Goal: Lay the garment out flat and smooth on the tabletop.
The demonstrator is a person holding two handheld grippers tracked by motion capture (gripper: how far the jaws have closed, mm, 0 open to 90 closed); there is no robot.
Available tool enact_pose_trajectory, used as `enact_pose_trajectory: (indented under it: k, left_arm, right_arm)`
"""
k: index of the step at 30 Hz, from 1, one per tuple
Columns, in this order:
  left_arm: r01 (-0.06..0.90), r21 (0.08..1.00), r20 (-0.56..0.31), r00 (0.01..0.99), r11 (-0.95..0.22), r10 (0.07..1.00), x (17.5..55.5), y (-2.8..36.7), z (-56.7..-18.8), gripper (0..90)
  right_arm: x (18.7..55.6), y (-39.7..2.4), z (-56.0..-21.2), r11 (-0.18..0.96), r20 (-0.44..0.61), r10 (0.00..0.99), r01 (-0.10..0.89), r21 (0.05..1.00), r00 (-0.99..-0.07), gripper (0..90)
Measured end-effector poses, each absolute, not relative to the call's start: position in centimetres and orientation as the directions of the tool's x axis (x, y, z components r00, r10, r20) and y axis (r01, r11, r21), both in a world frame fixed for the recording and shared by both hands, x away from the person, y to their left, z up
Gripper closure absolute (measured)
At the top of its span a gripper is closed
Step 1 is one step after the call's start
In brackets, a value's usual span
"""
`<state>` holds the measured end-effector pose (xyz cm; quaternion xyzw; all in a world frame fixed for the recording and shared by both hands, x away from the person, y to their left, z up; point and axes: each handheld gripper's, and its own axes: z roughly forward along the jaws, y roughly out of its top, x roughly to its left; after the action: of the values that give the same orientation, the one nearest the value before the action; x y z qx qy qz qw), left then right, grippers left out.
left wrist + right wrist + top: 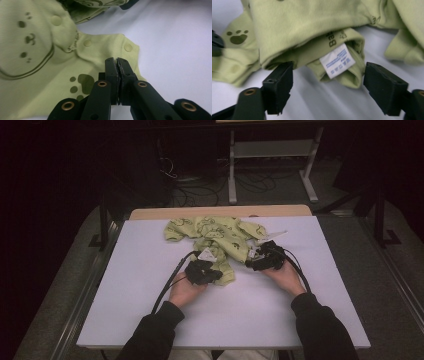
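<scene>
Left gripper [117,62] clamped shut on the snap-button hem of the pale green paw-print cotton baby bodysuit [215,237], likely pinning it for spreading. Right gripper [328,82] wide, straddling the white care label [337,60] at a folded edge, not yet pinching. Crumpled mid-table; plenty of bare white tabletop [140,285] all round.

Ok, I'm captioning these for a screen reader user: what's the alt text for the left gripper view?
The left gripper has its two black jaws shut on the edge of a light green baby garment with dark paw prints and a row of snap buttons. The garment lies on a white table.
</scene>
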<state>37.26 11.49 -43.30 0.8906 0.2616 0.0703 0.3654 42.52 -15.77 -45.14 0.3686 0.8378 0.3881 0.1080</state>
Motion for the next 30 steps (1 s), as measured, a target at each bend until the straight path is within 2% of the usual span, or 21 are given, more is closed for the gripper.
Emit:
enact_pose_trajectory:
  k: [3, 6, 8, 9, 13, 19, 26, 30]
  left_arm:
    - [0.41, 0.686, -0.06, 0.855, -0.601, 0.515, 37.0, 12.1, -42.9, 87.4]
    - [0.397, 0.676, -0.039, 0.86, -0.621, 0.508, 36.5, 12.8, -42.6, 87.4]
    - [0.393, 0.679, -0.035, 0.861, -0.62, 0.508, 36.2, 13.4, -42.4, 87.4]
    - [0.391, 0.679, -0.033, 0.862, -0.621, 0.506, 36.0, 13.7, -42.3, 87.4]
    - [0.39, 0.686, -0.033, 0.86, -0.614, 0.509, 35.1, 15.4, -42.3, 87.3]
    - [0.423, 0.705, -0.068, 0.839, -0.569, 0.54, 34.8, 17.8, -42.6, 87.3]
    - [0.412, 0.747, -0.083, 0.836, -0.522, 0.542, 34.3, 19.0, -41.3, 87.3]
    - [0.405, 0.737, -0.077, 0.845, -0.541, 0.529, 33.7, 19.1, -41.4, 87.3]
  right_arm:
    - [42.6, -15.3, -44.9, 0.446, 0.075, 0.708, 0.527, 0.724, -0.703, 35.3]
    - [42.7, -15.1, -44.5, 0.442, 0.074, 0.715, 0.532, 0.722, -0.695, 56.4]
    - [42.6, -15.1, -44.4, 0.447, 0.082, 0.708, 0.535, 0.717, -0.701, 75.9]
    - [42.6, -15.2, -44.3, 0.449, 0.095, 0.701, 0.54, 0.712, -0.707, 81.9]
    - [42.3, -15.9, -43.9, 0.425, 0.212, 0.65, 0.58, 0.695, -0.729, 85.2]
    - [41.4, -16.4, -43.3, 0.412, 0.309, 0.597, 0.613, 0.674, -0.74, 85.5]
    - [38.9, -15.9, -43.1, 0.434, 0.371, 0.529, 0.619, 0.655, -0.763, 85.5]
    - [37.3, -15.5, -43.1, 0.449, 0.386, 0.501, 0.614, 0.649, -0.775, 85.5]
